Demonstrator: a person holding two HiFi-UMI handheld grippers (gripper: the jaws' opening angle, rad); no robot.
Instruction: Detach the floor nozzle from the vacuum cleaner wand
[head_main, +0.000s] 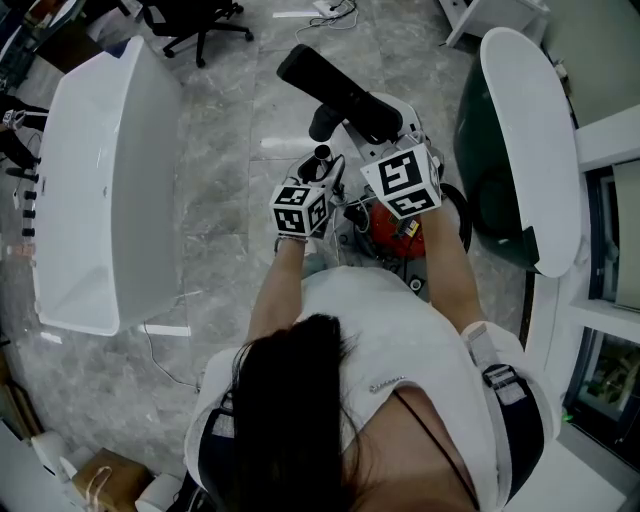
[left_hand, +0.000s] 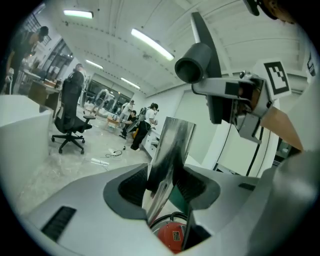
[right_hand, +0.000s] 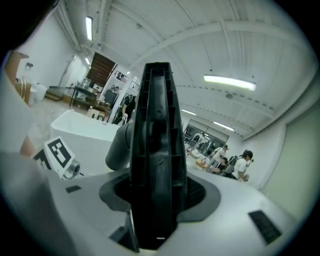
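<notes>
Dark hair (head_main: 290, 400) nearest; we see both grippers loaded.
Left gripper (left_hand: 165, 184), jaws wide, clamps the metal wand (left_hand: 172, 145); right gripper (right_hand: 155, 196) likewise clamps the detached black floor nozzle (right_hand: 156, 125).

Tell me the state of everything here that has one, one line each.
Shiny silver metal wand: clamped in left tongs, top end bare.
Black plastic floor nozzle with grey neck: off the wand, gripped in right tongs.
Red vacuum body: on the floor.
</notes>
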